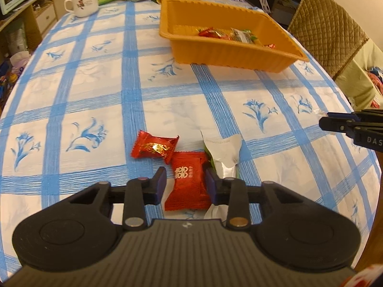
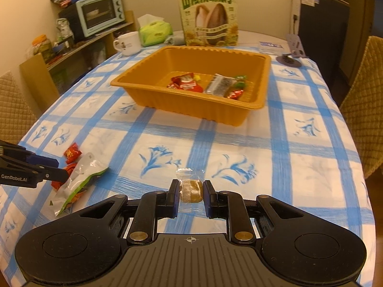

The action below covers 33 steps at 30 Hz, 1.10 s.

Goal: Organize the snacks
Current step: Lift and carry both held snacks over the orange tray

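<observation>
A: Table [image 1: 167, 100] w/ blue-check cloth. Anything hidden?
B: Silver pouch [image 1: 225, 153] partly behind left gripper [image 1: 185, 184]; jaws straddle red packet [image 1: 189, 181], contact unclear.
A: Right gripper [image 2: 190, 192]?
B: Clamped on clear-wrapped brown candy [image 2: 191, 189], above cloth. Orange tray [image 2: 143, 71] further back, some snacks inside.

Left gripper [image 1: 184, 184]: matt black plastic, blue pads; between them a glossy red packet [image 1: 188, 181]. Ahead, ribbed orange plastic tray [image 1: 229, 55] on smooth checked tablecloth [image 1: 95, 91]. Right gripper [image 2: 190, 191] holds a clear-wrapped candy [image 2: 190, 187].
</observation>
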{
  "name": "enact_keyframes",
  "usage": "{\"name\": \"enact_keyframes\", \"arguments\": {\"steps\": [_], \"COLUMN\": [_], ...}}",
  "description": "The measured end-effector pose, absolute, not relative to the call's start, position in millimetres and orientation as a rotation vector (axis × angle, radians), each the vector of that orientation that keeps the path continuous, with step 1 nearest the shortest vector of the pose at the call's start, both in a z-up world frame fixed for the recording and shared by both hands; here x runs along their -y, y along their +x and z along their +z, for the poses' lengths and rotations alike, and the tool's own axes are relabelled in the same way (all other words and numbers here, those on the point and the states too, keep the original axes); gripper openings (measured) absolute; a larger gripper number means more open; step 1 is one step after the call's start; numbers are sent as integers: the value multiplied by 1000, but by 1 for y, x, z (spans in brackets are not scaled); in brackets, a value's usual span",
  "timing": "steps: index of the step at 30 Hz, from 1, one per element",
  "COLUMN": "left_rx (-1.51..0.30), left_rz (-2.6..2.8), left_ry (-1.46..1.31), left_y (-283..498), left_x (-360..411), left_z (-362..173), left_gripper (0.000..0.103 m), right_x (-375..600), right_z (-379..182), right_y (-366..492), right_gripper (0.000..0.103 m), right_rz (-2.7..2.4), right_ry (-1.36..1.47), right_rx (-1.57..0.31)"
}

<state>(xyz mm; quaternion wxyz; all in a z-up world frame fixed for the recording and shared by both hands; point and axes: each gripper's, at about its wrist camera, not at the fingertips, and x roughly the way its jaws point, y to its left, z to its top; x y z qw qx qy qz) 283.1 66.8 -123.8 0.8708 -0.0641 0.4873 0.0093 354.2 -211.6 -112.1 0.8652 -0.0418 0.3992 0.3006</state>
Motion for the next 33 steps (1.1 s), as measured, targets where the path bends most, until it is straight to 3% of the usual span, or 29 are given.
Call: {"name": "enact_keyframes", "arguments": {"steps": [16, 33], "left_rx": [-1021, -864], "left_rz": [0, 4], "left_ry": [-117, -162], "left_y": [280, 277], "left_x": [-64, -74], "left_z": [-121, -52], "left_gripper": [23, 23], "right_x": [222, 211], "right_z": [-107, -76], "right_y": [344, 368], "right_gripper": [21, 21], "right_rz": [600, 702], "right_ry": [-63, -22], "right_rx": [-833, -778]}}
